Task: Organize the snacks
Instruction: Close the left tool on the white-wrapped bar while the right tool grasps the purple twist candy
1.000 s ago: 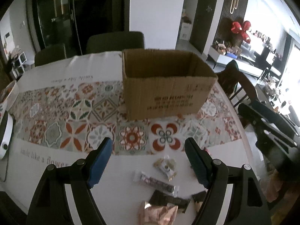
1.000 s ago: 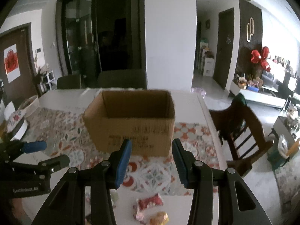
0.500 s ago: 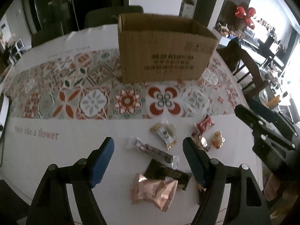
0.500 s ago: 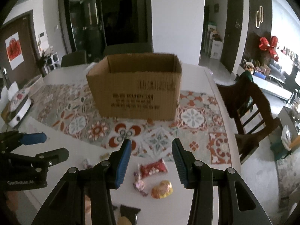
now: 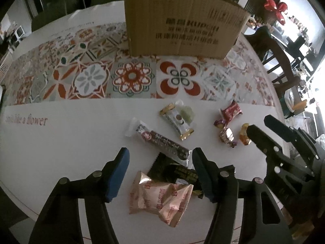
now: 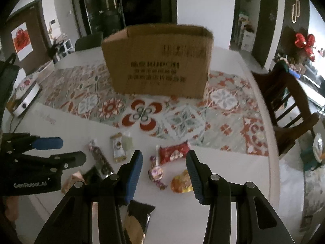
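The left gripper (image 5: 160, 168) hangs over the black packet (image 5: 174, 169), jaws closing with nothing pinched yet; the right gripper (image 6: 164, 168) hangs empty, partly open, over the candies (image 6: 156, 173). The snacks lie on the desk (image 5: 61, 142) in front of the box (image 5: 182, 20). Best to settle lower, squarely astride one packet. The desk edge lies near; room toward the box is clear.

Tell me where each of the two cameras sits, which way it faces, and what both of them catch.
Left wrist: on the left gripper, looking steeply down at the snacks, over the pink snack bag; its closing blue fingers frame the view with nothing gripped, right gripper at right.
Right wrist: on the right gripper, angled down at the red packet; left gripper at left.
Shared: cardboard box, patterned runner, snacks.
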`<state>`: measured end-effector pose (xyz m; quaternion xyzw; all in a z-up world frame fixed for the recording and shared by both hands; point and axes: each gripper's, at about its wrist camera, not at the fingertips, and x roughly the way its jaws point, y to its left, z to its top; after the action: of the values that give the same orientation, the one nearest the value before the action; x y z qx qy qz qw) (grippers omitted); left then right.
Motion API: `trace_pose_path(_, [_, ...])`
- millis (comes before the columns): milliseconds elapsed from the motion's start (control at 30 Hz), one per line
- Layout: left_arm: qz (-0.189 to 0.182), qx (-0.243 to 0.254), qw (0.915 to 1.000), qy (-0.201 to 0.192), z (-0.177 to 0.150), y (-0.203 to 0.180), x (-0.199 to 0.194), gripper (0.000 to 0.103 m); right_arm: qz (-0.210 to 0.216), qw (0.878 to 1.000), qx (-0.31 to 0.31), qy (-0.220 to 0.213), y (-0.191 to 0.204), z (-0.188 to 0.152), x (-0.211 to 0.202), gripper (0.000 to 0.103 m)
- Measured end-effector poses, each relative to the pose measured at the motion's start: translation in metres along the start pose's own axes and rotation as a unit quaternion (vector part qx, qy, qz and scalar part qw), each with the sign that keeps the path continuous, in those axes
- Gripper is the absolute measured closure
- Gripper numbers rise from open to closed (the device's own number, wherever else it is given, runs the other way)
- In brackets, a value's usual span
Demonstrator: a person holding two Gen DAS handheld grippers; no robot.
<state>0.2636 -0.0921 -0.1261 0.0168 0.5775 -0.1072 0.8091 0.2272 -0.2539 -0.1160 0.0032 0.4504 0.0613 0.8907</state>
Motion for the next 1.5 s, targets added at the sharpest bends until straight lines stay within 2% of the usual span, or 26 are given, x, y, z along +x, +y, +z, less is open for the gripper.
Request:
trace_pose_path(367, [0.004,-0.039,0.9989,0.027,0.006,0.000,0.036,0.048,0.017,0.999,-0.024,0.027,0.009,-0.014,0.030,0.058])
trace_pose_path(733, [0.025,-0.064,0.9971,0.034,0.014,0.000,0.055,0.053,0.020,0.998,-0.031,0.050,0.009,-0.019,0.052,0.058])
trace_pose_path(800, [0.029,-0.065,0.9969,0.036,0.014,0.000,0.057,0.059,0.023,0.998,-0.033,0.053,0.009,-0.020,0.054,0.059])
trace_pose_path(867, [0.032,-0.065,0.9968,0.035,0.014,0.000,0.059,0.061,0.024,0.998,-0.034,0.056,0.010,-0.021,0.056,0.065])
trace_pose_path(967, [0.033,-0.066,0.9967,0.033,0.014,-0.001,0.060,0.064,0.028,0.997,-0.037,0.062,0.010,-0.023,0.059,0.067])
trace_pose_path(1033, [0.031,-0.067,0.9968,0.032,0.014,-0.001,0.061,0.071,0.031,0.997,-0.037,0.064,0.010,-0.024,0.060,0.070])
trace_pose_path(1067, [0.028,-0.068,0.9968,0.033,0.014,-0.002,0.062,0.077,0.032,0.997,-0.037,0.065,0.011,-0.024,0.061,0.077])
trace_pose_path(1100, [0.028,-0.068,0.9968,0.032,0.014,-0.003,0.062,0.080,0.034,0.996,-0.037,0.067,0.011,-0.025,0.062,0.080])
trace_pose_path(1500, [0.013,-0.061,0.9980,0.005,0.013,-0.004,0.047,0.085,0.048,0.998,-0.030,0.038,0.011,-0.012,0.045,0.080])
